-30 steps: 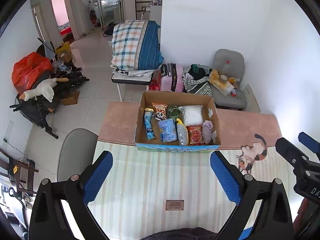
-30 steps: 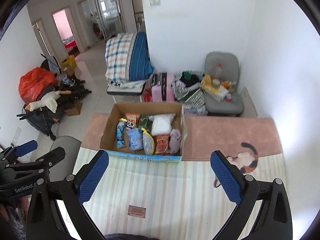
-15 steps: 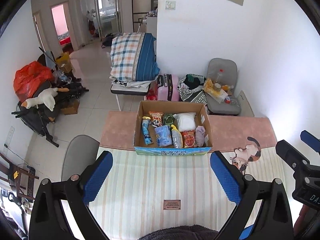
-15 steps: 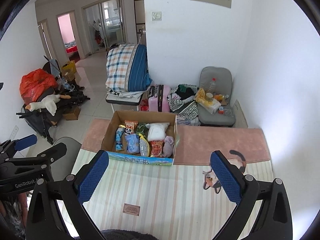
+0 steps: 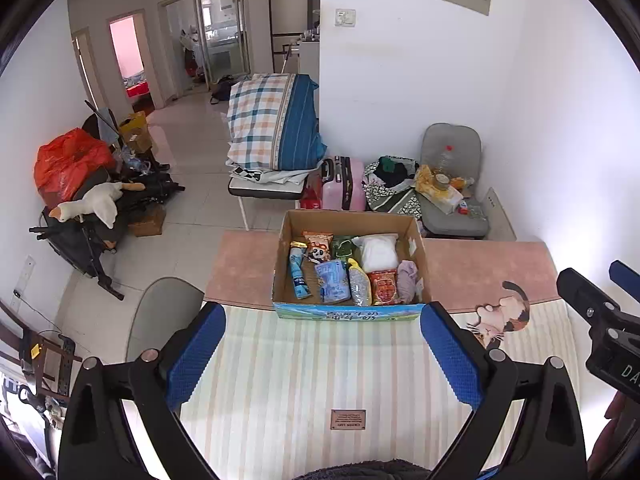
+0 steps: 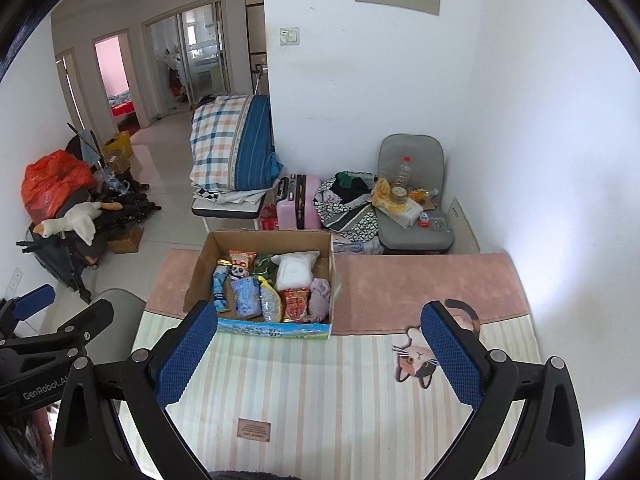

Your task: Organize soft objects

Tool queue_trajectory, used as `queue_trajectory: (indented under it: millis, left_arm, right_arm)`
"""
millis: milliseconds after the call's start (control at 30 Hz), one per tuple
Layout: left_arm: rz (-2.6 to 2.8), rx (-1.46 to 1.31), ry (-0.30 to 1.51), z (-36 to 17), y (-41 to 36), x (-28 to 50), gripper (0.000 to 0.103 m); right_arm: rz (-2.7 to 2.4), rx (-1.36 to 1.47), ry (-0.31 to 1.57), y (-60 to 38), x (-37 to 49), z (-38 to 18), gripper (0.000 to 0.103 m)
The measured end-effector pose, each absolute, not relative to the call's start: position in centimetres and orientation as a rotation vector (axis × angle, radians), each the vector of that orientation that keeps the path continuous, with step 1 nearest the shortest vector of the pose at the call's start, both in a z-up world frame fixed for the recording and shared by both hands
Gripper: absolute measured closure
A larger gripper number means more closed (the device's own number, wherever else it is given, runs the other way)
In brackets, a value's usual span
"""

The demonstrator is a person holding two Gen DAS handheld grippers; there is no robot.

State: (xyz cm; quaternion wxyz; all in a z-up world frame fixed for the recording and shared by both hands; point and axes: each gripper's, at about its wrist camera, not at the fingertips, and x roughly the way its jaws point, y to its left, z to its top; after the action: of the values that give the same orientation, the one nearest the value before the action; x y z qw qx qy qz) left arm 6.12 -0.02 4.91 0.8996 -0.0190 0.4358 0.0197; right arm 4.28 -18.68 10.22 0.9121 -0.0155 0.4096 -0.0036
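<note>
While both grippers hover level, jaws wide, cardboard box (image 5: 348,312) ahead.

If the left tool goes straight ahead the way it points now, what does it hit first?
Probably the cardboard box, its near wall, sitting centred between the open left tool fingers. Only striped mat lies before it; depth is uncertain.

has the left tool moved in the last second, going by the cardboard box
Yes. In its own view the left tool has pulled back and up from the cardboard box: the box looks smaller and more of the wall above shows. Its jaws stay open and empty.
</note>
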Motion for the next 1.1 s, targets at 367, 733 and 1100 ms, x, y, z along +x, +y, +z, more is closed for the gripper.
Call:
queue_trajectory:
  millis: [367, 733, 1100]
  left_arm:
    - [0.047, -0.028, 0.882, 4.8, 0.4, 6.3, 0.003]
    - [0.034, -0.037, 0.890, 4.5, 0.3, 6.5, 0.003]
    - [0.025, -0.039, 0.875, 4.8, -0.1, 6.9, 0.003]
  right_arm:
    - [-0.026, -0.021, 0.853, -18.8, 4.8, 9.2, 0.000]
    - [-0.035, -0.022, 0.856, -18.8, 4.8, 9.0, 0.000]
    - [-0.032, -0.022, 0.851, -18.9, 4.6, 8.9, 0.000]
